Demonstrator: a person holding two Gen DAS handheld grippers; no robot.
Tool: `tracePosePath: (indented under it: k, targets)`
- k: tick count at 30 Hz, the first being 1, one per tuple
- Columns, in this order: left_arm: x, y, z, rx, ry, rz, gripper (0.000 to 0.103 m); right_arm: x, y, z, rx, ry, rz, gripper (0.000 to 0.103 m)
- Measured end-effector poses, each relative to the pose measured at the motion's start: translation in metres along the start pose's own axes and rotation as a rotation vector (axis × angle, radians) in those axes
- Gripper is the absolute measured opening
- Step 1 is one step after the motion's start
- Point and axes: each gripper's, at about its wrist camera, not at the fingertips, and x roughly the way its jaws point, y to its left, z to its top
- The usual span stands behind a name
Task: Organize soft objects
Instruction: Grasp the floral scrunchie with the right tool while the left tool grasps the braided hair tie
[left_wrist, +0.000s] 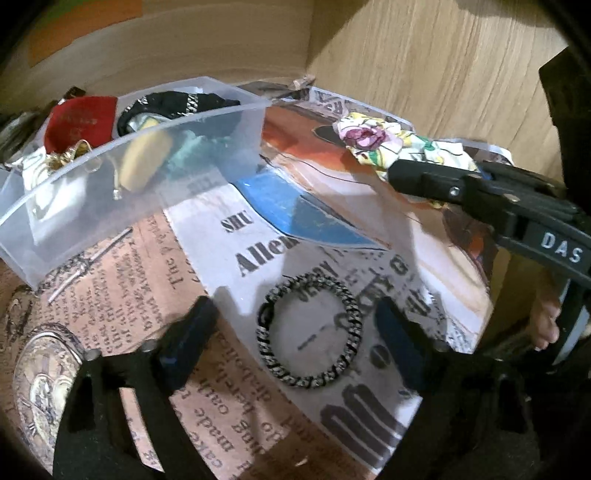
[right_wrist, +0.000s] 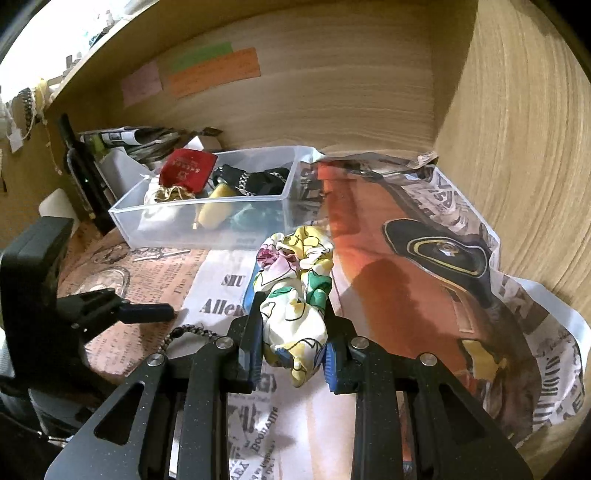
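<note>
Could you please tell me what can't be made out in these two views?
- Bin contents: both views, frosted wall and overlapping items obscure the lower ones.
- Sticky notes: right wrist view, writing too small.
- Braided hair tie: right wrist view, mostly hidden behind the right tool gripping the floral scrunchie.

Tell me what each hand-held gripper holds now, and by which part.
The right hand-held gripper pinches the floral scrunchie by its near end. The left hand-held gripper is open, holding nothing, around the braided hair tie.
</note>
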Motion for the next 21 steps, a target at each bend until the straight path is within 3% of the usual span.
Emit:
tracePosePath:
  k: [4,7,13,21]
  targets:
    - [0.000,0.003,0.002,-0.006,-0.005,0.006,0.050,-0.001,0.003,0.002,-0.001,-0.011,0.022,0.024]
    - [-0.004,0.011,0.002,-0.021,-0.005,0.000,0.040,-0.001,0.005,0.004,-0.002,-0.024,0.031,0.024]
    - [-0.019,0.030,0.006,-0.058,-0.043,0.024,0.038,0.000,0.015,0.016,-0.017,-0.058,0.056,0.024]
    - [-0.051,0.060,0.027,-0.111,-0.161,0.093,0.038,0.002,0.036,0.046,-0.061,-0.133,0.080,0.024]
